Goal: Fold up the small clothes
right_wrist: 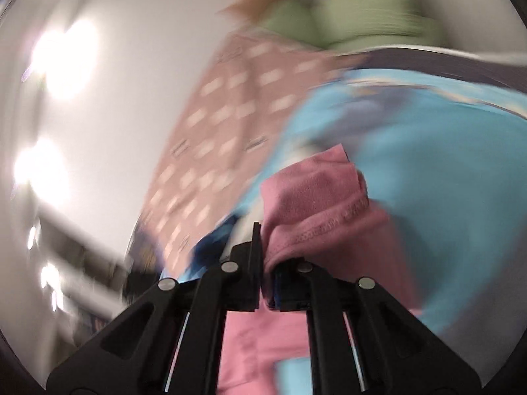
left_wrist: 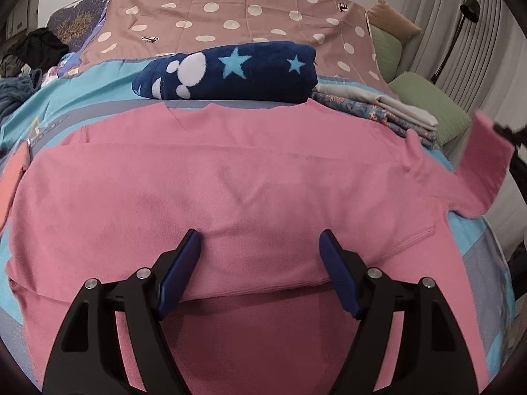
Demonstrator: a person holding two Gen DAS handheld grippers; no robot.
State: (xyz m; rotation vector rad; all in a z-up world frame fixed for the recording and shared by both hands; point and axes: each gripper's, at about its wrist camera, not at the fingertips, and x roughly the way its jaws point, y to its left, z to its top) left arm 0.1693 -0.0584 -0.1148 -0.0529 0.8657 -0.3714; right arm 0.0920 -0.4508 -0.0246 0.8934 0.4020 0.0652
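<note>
A pink sweatshirt (left_wrist: 210, 184) lies spread on the bed, its near part folded back over itself. My left gripper (left_wrist: 260, 247) hovers just over that fold, open, with nothing pinched between its blue pads (left_wrist: 184, 263). At the right edge of the left wrist view the pink sleeve (left_wrist: 484, 161) is lifted off the bed by my right gripper, of which only a dark corner shows. In the blurred right wrist view my right gripper (right_wrist: 263, 247) is shut on the sleeve's cuff (right_wrist: 313, 194), which bunches up past the fingertips.
A rolled navy towel with stars (left_wrist: 230, 69) lies beyond the sweatshirt. Folded floral and grey clothes (left_wrist: 378, 112) are stacked at the right, with green pillows (left_wrist: 428, 105) behind. A dark clothes pile (left_wrist: 29, 52) sits far left. The bed has a blue cover (left_wrist: 98, 85).
</note>
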